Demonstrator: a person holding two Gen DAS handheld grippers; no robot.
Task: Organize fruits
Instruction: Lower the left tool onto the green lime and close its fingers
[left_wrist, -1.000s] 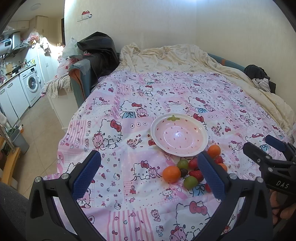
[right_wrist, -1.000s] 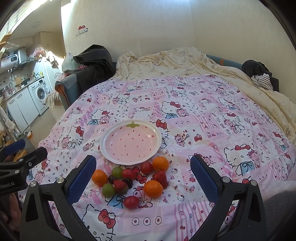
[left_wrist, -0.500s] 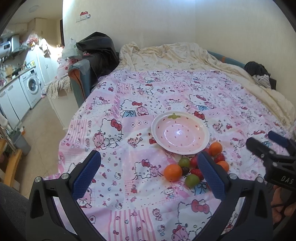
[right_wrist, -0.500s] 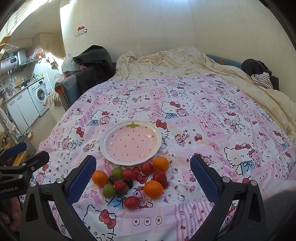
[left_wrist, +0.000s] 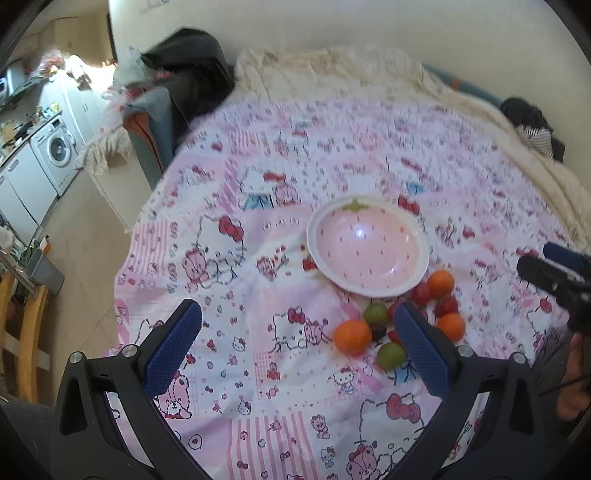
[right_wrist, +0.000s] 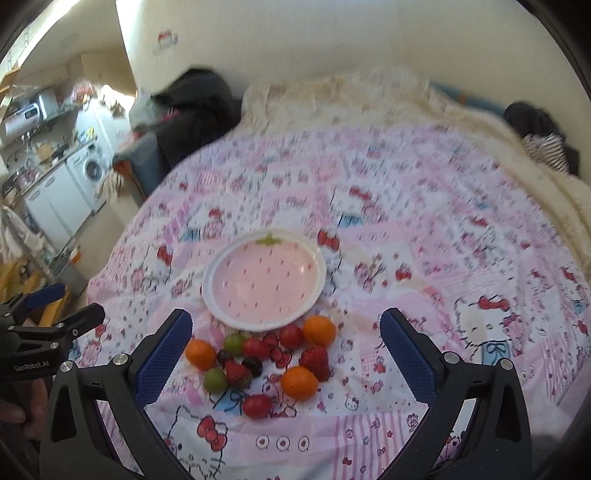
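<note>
An empty pink strawberry-pattern plate (left_wrist: 369, 251) (right_wrist: 264, 282) rests on the pink cartoon bedspread. Just in front of it lies a cluster of fruit: oranges (right_wrist: 200, 354) (left_wrist: 352, 336), green grapes (right_wrist: 215, 380) (left_wrist: 391, 355), strawberries (right_wrist: 316, 361), red cherry tomatoes (right_wrist: 257, 406) and dark grapes (right_wrist: 252, 365). My left gripper (left_wrist: 295, 347) hangs open over the bedspread, left of the fruit. My right gripper (right_wrist: 282, 354) is open above the cluster, nothing between its fingers. Each gripper shows at the edge of the other's view.
The bedspread (right_wrist: 424, 266) covers a bed against the wall, with a cream blanket (right_wrist: 351, 99) at the back. Dark clothes (left_wrist: 192, 59) pile on a chair at the bed's left. A kitchen with a washing machine (left_wrist: 55, 153) lies beyond the left edge.
Both cameras have moved forward and down toward the plate and fruit, blurring the far bedspread. The fruit and plate have not shifted; both grippers stay open.
</note>
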